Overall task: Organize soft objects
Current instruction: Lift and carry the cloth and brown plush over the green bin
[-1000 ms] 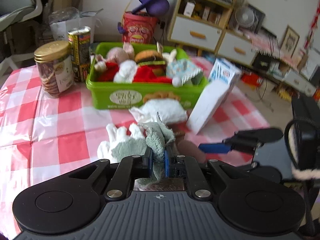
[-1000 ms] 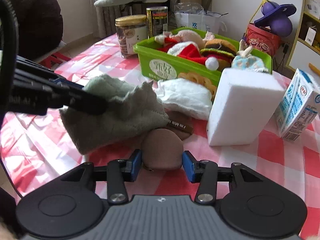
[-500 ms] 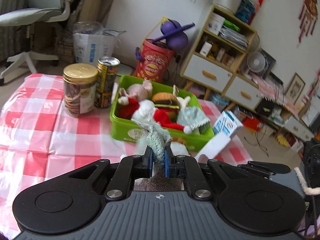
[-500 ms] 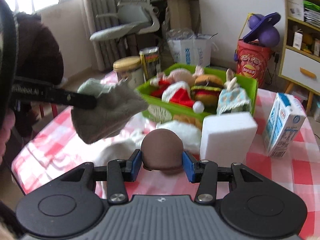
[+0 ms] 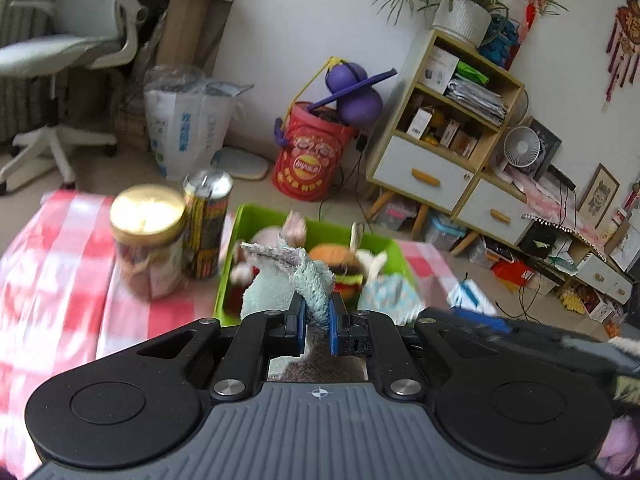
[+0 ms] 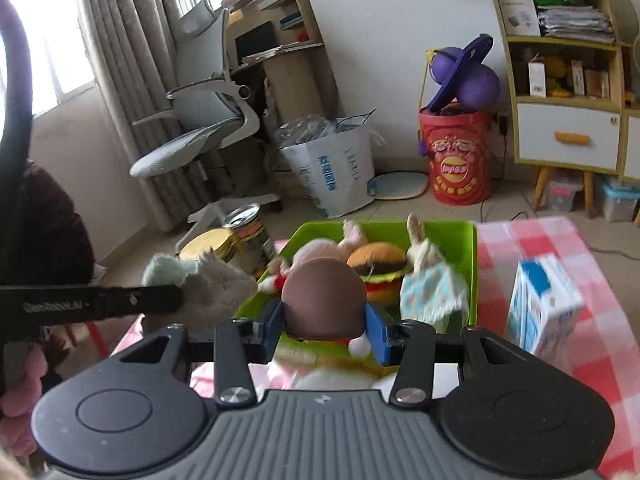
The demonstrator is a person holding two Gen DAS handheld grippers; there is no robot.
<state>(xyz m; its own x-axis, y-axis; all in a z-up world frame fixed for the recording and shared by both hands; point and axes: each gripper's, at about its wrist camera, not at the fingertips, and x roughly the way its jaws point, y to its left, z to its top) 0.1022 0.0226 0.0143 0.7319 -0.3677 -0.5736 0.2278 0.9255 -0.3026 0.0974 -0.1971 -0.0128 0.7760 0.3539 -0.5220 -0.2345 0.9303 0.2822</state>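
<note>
left tool (image 5: 314,322) – clamps green cloth (image 5: 296,284) | right tool (image 6: 325,330) – clamps brown plush (image 6: 324,300) (above bin (image 6: 470,280))

We see the bench (image 5: 60,280) under a red-and-white checked cloth. On it stand a gold-lidded jar (image 5: 146,240) and, just beside it, a printed tin can (image 5: 206,228). Next to the can sits a green bin (image 6: 460,256) full of plush toys. A blue-and-white milk carton (image 6: 542,308) stands near the bin's other side, apart from it.
</note>
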